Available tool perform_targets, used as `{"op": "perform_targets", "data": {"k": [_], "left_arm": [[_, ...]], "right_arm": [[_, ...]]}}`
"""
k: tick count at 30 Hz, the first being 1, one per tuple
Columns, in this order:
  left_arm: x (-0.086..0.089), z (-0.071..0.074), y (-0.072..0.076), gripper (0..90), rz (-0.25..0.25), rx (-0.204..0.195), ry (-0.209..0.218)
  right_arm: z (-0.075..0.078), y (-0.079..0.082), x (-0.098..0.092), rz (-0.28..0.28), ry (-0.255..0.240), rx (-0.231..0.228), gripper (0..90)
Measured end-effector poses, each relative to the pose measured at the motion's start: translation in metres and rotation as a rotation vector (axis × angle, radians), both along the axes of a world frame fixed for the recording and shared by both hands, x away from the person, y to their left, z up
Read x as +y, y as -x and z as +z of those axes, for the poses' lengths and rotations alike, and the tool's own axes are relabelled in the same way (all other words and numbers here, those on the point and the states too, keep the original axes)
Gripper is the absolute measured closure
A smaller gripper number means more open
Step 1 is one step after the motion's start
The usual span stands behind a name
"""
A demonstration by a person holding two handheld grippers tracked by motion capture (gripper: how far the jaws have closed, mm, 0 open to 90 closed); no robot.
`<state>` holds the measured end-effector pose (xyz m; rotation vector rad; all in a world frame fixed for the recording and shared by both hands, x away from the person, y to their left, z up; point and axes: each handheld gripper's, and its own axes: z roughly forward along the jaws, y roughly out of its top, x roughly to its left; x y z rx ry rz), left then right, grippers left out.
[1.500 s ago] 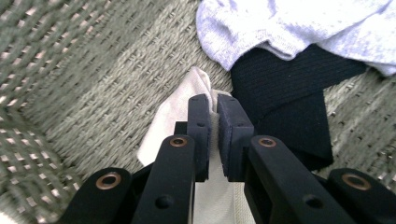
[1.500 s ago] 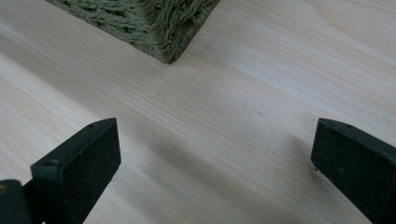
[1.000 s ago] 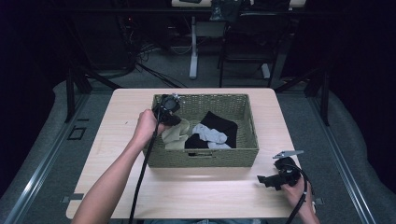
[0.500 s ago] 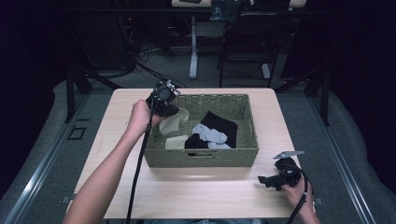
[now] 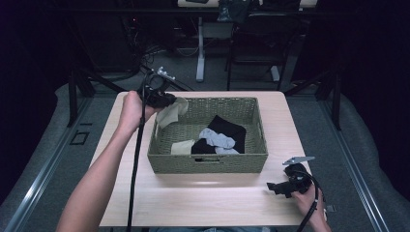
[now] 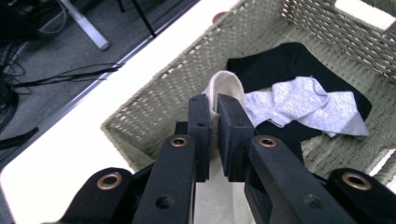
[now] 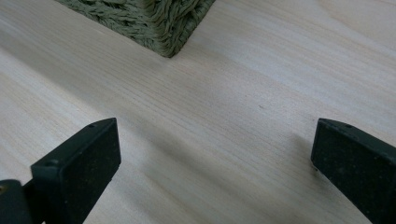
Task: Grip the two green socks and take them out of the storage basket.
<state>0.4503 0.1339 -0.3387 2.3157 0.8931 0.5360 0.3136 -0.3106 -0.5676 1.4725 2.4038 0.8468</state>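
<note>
A green woven basket (image 5: 208,163) stands in the middle of the wooden table (image 5: 203,203). My left gripper (image 5: 167,103) hangs above the basket's far left corner, shut on a cream sock (image 5: 170,113) that dangles from it; in the left gripper view the cream sock (image 6: 225,86) sticks up between the closed pads (image 6: 200,126). Inside the basket lie a black garment (image 5: 227,128), a grey sock (image 5: 217,138) and another cream piece (image 5: 182,147). My right gripper (image 5: 271,187) rests low over the table's front right, jaws wide apart over bare wood, its pads (image 7: 79,163) holding nothing.
The basket's corner (image 7: 159,28) lies just ahead of the right gripper. Table edges drop to a grey floor with rails on both sides. Dark desk legs and cables stand beyond the far edge (image 5: 200,72). Bare wood lies in front of the basket.
My left gripper has risen and drifted toward the basket's far left corner, lifting the cream sock up out of the pile. The right gripper has stayed where it was.
</note>
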Motion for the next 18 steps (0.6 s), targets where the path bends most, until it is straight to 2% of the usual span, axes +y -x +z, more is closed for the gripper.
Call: {"op": "perform_targets", "data": {"k": [11,12,16,18], "left_arm": [[0.03,0.019,0.007,84.2,0.051,-0.042,0.042],[0.038,0.022,0.009,84.2,0.059,-0.045,0.049],[0.049,0.024,0.011,84.2,0.082,-0.052,0.063],[0.062,0.026,0.014,84.2,0.104,-0.057,0.072]], "right_arm": [[0.0,-0.001,0.001,0.001,0.002,0.001,0.8],[0.001,-0.001,0.0,0.001,0.003,0.001,0.8],[0.001,-0.001,0.0,-0.001,0.002,0.0,0.8],[0.0,-0.001,0.0,0.001,0.002,0.002,0.8]]}}
